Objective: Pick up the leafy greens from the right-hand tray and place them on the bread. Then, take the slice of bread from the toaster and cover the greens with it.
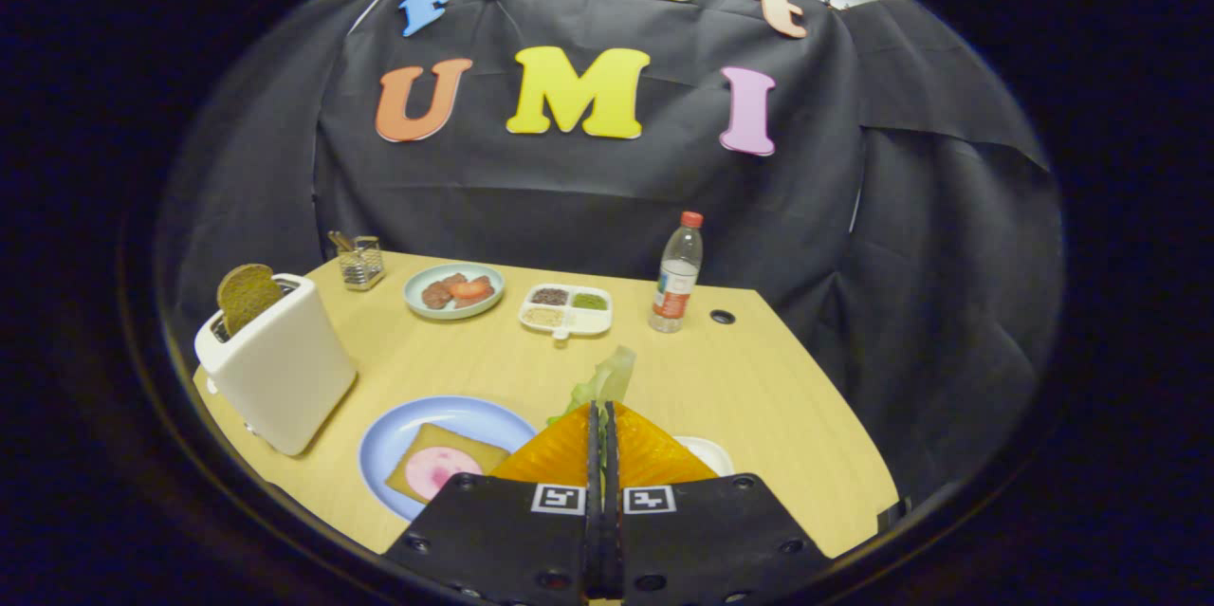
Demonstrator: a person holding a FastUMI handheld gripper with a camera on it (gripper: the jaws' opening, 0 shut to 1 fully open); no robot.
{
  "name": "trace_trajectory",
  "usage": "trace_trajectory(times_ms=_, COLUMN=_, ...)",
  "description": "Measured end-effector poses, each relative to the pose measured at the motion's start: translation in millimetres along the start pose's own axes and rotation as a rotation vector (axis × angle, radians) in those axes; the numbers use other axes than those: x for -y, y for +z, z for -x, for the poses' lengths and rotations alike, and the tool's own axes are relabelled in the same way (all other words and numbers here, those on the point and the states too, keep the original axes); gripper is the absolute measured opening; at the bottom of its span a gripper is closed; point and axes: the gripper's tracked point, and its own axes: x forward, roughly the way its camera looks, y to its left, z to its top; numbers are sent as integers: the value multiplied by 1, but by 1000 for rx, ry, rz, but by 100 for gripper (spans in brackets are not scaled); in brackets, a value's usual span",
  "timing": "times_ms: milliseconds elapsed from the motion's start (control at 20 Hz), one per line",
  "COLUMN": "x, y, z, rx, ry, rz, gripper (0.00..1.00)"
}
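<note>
My gripper is shut on the leafy greens, which stick up pale green past the fingertips, lifted above the table. Just left of the fingers lies a blue plate holding a slice of bread with a pink round of meat on it. A white tray peeks out just right of the fingers, mostly hidden behind them. Further left stands a white toaster with a brown slice of bread standing up out of its slot.
Beyond the fingers on the wooden table are a pale plate of meat and tomato, a white divided dish of seasonings, a water bottle and a small wire holder. A cable hole sits right of the bottle.
</note>
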Motion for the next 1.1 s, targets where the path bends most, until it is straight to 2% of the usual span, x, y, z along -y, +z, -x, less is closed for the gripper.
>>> trace_trajectory(times_ms=300, x=-108, y=-11, z=1, rx=-13, ry=166, rz=-47, gripper=0)
trace_trajectory(times_ms=550, x=-141, y=-26, z=-2, rx=-62, ry=283, rz=-187, gripper=0)
trace_trajectory(times_ms=600, x=-136, y=-33, z=-14, rx=-79, ry=277, rz=-191, gripper=0)
trace_trajectory(times_ms=750, x=-99, y=-54, z=-52, rx=-100, ry=161, rz=-120, gripper=0)
trace_trajectory(times_ms=850, x=-82, y=-64, z=-69, rx=-112, ry=125, rz=-87, gripper=0)
trace_trajectory(times_ms=1100, x=-76, y=-81, z=-88, rx=-153, ry=140, rz=-74, gripper=0)
